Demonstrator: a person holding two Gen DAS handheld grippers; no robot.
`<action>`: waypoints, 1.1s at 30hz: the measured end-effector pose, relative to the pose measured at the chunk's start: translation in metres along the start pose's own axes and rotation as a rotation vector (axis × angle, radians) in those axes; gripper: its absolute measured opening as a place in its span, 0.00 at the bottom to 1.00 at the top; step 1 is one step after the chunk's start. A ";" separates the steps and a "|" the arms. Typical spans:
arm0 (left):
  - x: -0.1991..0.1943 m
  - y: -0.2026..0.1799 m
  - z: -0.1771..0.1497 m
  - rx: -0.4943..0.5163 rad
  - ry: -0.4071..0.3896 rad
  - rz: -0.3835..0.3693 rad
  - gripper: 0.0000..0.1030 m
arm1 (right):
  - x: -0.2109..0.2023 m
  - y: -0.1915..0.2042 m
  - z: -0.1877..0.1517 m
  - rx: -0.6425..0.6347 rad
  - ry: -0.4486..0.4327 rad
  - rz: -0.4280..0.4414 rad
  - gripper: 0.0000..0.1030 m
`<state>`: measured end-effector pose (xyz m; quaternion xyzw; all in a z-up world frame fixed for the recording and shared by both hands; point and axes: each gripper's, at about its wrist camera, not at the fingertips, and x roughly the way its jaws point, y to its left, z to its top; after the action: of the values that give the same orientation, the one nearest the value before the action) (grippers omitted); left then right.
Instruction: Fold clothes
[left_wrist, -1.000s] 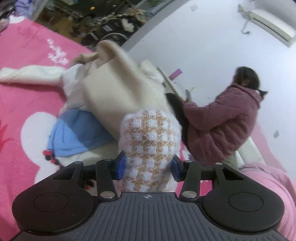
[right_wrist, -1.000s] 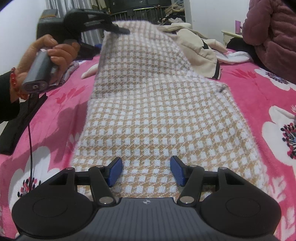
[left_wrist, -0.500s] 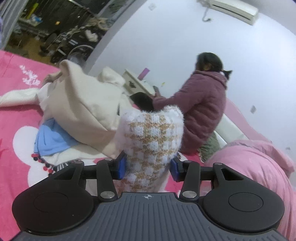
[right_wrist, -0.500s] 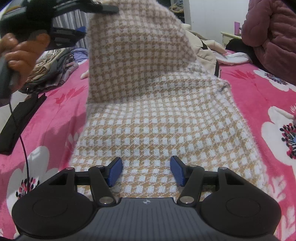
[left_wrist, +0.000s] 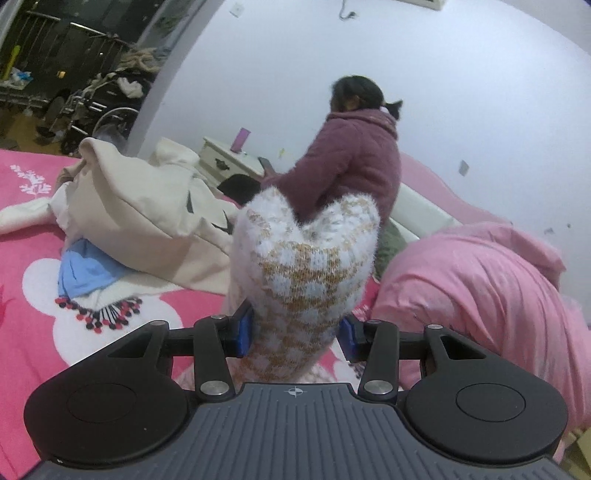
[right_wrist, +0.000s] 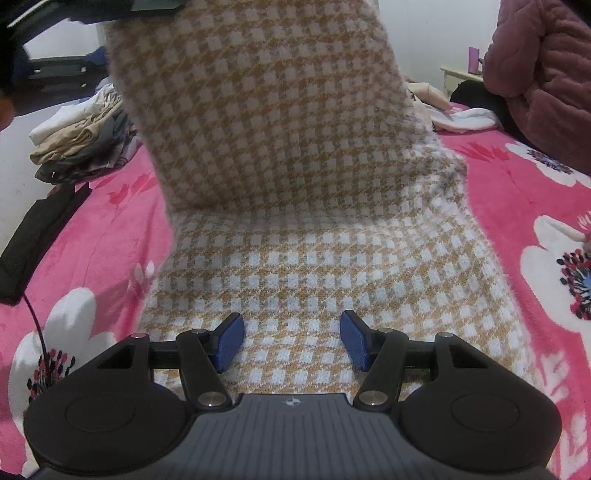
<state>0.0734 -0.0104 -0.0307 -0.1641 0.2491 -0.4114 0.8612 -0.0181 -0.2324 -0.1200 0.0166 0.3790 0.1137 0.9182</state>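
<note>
Currently, we hold the far end of the checked knit garment (right_wrist: 295, 258) bunched and clamped between the blue pads of the left gripper (left_wrist: 295, 332), lifted so that this half stands up above the half lying flat on the pink floral blanket (right_wrist: 524, 206). We judge that this lift prepares a fold toward the near hem. The right gripper (right_wrist: 291, 339) hovers over that near hem with jaws apart and nothing between the pads, probably to pin or receive the edge. The knit is fuzzy and thick, in tan and white checks; it bends in a soft, rounded crease. A cream garment (left_wrist: 140, 218) lies heaped farther off, and folded clothes (right_wrist: 81, 144) are stacked at the blanket's edge.
</note>
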 end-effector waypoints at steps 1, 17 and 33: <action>-0.001 -0.002 -0.002 0.005 0.004 -0.004 0.43 | 0.000 0.000 0.000 -0.002 0.000 -0.002 0.59; -0.026 -0.036 -0.026 0.119 0.051 -0.077 0.43 | -0.002 0.003 -0.003 0.002 -0.010 -0.010 0.59; -0.045 -0.072 -0.062 0.293 0.177 -0.201 0.43 | -0.051 -0.040 -0.021 0.278 -0.091 0.042 0.59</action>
<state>-0.0311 -0.0237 -0.0338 -0.0244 0.2438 -0.5401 0.8051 -0.0597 -0.2837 -0.1046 0.1564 0.3487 0.0782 0.9208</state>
